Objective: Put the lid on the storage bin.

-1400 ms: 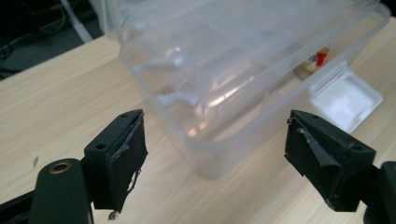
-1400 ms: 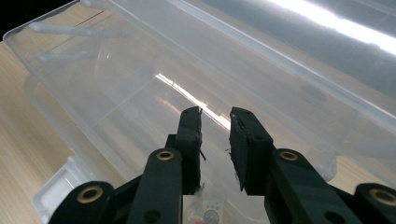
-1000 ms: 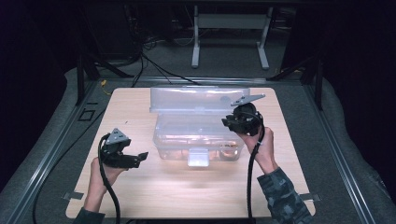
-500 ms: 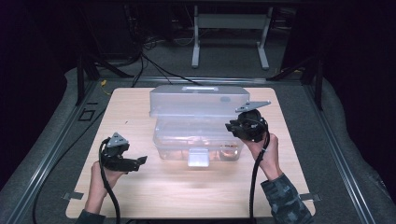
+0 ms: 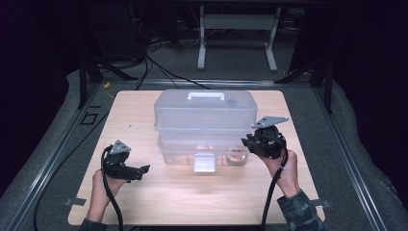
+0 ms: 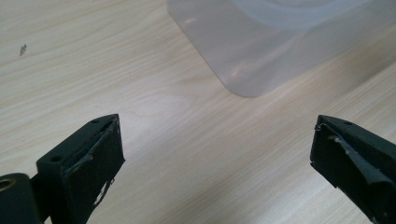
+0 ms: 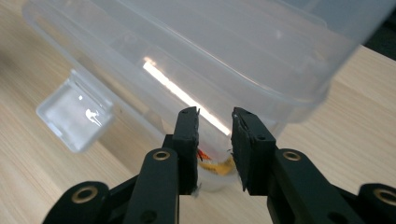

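A clear plastic box [image 5: 183, 144] sits mid-table, and its lid [image 5: 204, 113] with a white handle [image 5: 205, 95] stands open behind it. A latch flap [image 5: 204, 162] [image 7: 74, 114] hangs at its front. Inside, near the right front corner, is a small cup with something orange [image 5: 235, 155] [image 7: 215, 169]. My right gripper [image 5: 246, 142] [image 7: 215, 116] hovers at that corner, its jaws nearly together, just starting to part, with nothing between them. My left gripper [image 5: 143, 169] [image 6: 217, 140] rests left of the box; its jaws have just been opening and stand wide, nothing between them, facing a box corner [image 6: 243, 51].
The wooden tabletop [image 5: 144, 202] lies on a grey padded surround [image 5: 57, 159]. A metal stand [image 5: 235, 29] and cables are on the dark floor beyond the far edge. Each gripper trails a black cable toward me.
The right gripper has left the lid's right edge and dropped toward me to the box's front right corner. The lid now stands more upright. The left gripper's jaws spread wider.
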Available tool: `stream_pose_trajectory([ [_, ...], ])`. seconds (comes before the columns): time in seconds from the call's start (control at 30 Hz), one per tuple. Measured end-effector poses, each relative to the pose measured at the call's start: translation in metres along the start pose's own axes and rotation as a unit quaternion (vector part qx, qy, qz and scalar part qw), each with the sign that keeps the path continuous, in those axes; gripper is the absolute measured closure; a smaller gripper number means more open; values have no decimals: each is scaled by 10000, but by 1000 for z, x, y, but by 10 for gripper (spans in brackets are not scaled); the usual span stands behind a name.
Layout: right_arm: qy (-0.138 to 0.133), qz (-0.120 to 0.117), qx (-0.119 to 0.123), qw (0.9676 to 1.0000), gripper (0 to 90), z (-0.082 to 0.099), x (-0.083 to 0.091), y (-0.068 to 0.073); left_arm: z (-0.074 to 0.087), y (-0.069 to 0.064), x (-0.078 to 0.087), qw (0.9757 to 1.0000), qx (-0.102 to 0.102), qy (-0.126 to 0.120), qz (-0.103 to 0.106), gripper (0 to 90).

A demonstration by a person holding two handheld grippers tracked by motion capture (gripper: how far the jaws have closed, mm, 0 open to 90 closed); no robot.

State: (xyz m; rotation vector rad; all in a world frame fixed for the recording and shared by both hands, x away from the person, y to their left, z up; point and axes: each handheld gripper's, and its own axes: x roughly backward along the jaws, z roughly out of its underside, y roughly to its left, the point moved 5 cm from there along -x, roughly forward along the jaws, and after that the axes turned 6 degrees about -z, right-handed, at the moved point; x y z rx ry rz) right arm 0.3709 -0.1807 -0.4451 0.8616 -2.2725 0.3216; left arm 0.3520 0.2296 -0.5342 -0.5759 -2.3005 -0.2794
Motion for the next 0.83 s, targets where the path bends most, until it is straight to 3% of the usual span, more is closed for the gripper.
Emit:
stream_pose_trajectory([
  [0.13,180,254,-7,9995,680,15,5,-2,5,0,1,10000,12,27,-26,13],
  [0.3,274,257,-98,9992,620,42,7,-6,19,3,2,9998,92,40,-150,1],
  [0.43,394,397,-324,9979,470,70,10,-13,36,7,1,9995,203,91,-227,1],
  [0.5,321,212,-462,9982,355,84,9,-18,43,10,0,9991,269,95,-308,1],
  [0.53,321,301,-523,9977,289,91,8,-21,47,10,-1,9990,283,95,-348,1],
  [0.57,383,364,-601,9968,230,99,8,-25,50,11,-2,9988,311,94,-379,1],
  [0.6,780,450,-655,9938,191,108,13,-28,54,11,-3,9984,321,127,-441,1],
  [0.63,834,448,-716,9929,166,116,12,-31,57,12,-5,9982,296,149,-508,0],
  [0.67,381,385,-833,9951,142,123,2,-34,59,13,-6,9979,327,140,-542,0],
  [0.83,550,492,-1126,9909,59,152,-7,-47,65,14,-11,9973,395,107,-613,1],
])
